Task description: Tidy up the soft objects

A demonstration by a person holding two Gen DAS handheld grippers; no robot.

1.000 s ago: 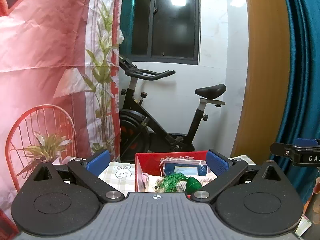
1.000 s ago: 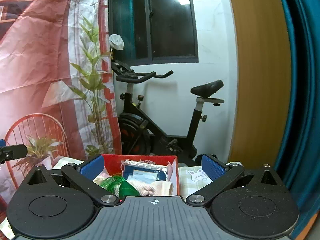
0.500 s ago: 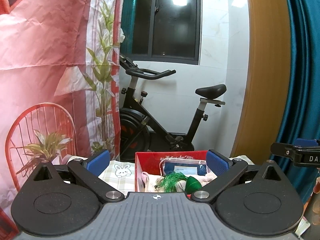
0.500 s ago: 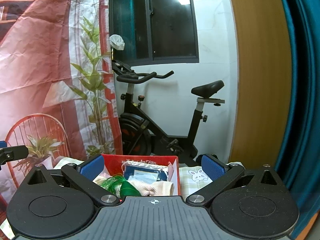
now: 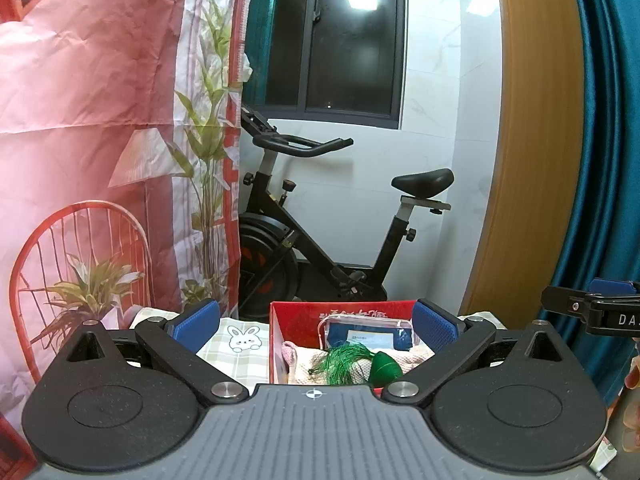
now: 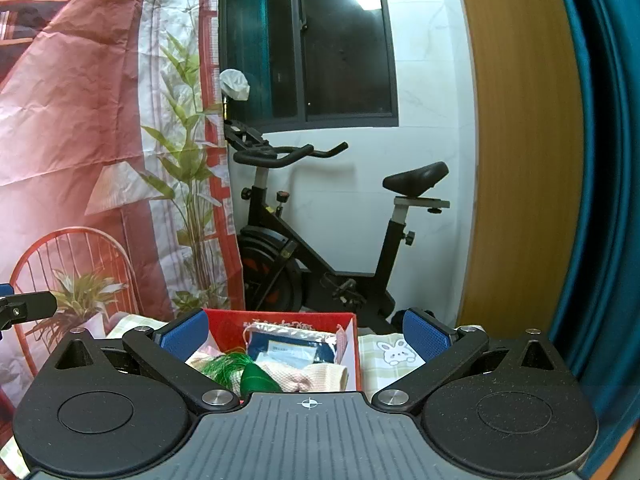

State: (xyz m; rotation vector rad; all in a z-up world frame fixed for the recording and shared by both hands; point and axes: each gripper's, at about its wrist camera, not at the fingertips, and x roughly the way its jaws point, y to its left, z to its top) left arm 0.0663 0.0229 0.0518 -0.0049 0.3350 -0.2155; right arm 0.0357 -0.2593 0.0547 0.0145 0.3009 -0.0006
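Observation:
A red box (image 5: pixel 344 312) (image 6: pixel 280 322) stands on a checked cloth with a rabbit print (image 5: pixel 240 340) (image 6: pixel 394 354). Inside it lie a clear pouch with blue contents (image 5: pixel 366 334) (image 6: pixel 288 348), a green tasselled toy (image 5: pixel 360 366) (image 6: pixel 240 374) and pale knitted cloth (image 5: pixel 412 358) (image 6: pixel 316 376). My left gripper (image 5: pixel 316 326) hangs open in front of the box with nothing between its blue pads. My right gripper (image 6: pixel 306 332) is open as well and holds nothing. Each gripper's tip shows at the edge of the other's view: the right gripper (image 5: pixel 592 310), the left gripper (image 6: pixel 24 306).
An exercise bike (image 5: pixel 320 240) (image 6: pixel 320 240) stands behind the table by a white wall and dark window. A red printed backdrop (image 5: pixel 100 140) hangs on the left, a wooden panel (image 5: pixel 532 140) and teal curtain (image 5: pixel 608 120) on the right.

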